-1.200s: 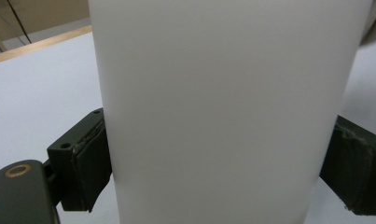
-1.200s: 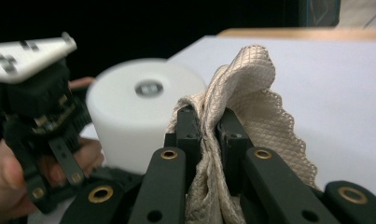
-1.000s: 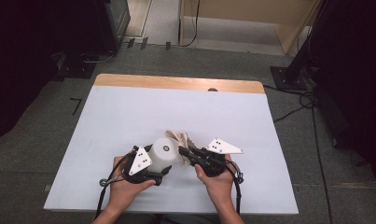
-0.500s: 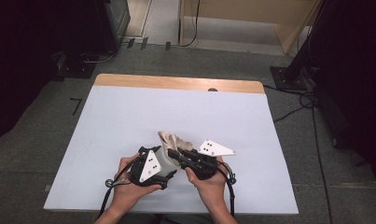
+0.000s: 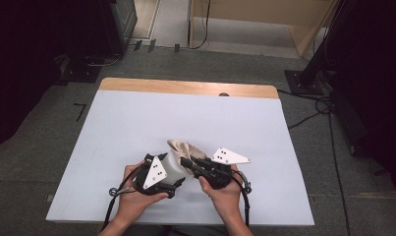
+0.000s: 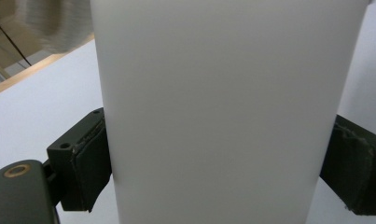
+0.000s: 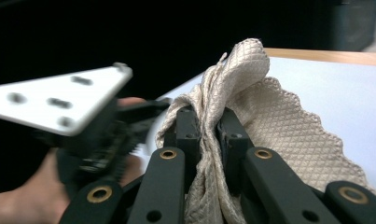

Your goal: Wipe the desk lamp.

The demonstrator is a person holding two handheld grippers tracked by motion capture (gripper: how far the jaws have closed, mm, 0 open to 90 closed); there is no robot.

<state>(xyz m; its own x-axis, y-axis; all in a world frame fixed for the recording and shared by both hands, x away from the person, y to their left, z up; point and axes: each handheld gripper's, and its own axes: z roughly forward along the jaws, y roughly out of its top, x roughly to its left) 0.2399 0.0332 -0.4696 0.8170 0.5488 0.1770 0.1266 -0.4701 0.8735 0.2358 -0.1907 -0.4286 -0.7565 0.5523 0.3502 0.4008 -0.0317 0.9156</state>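
Bare pale worktop [image 5: 136, 118] surrounds the work; the left gripper [image 5: 167, 173] is clamped on a white cup [image 6: 223, 112] near its front edge, the right gripper [image 7: 205, 126] pinches a beige cloth [image 7: 269, 112] at the cup's mouth

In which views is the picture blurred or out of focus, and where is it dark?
Left gripper view: the white cup is soft, featureless. Right gripper view: the beige cloth is sharp, the left gripper blurred against black. High view: evenly lit table, dark edges.
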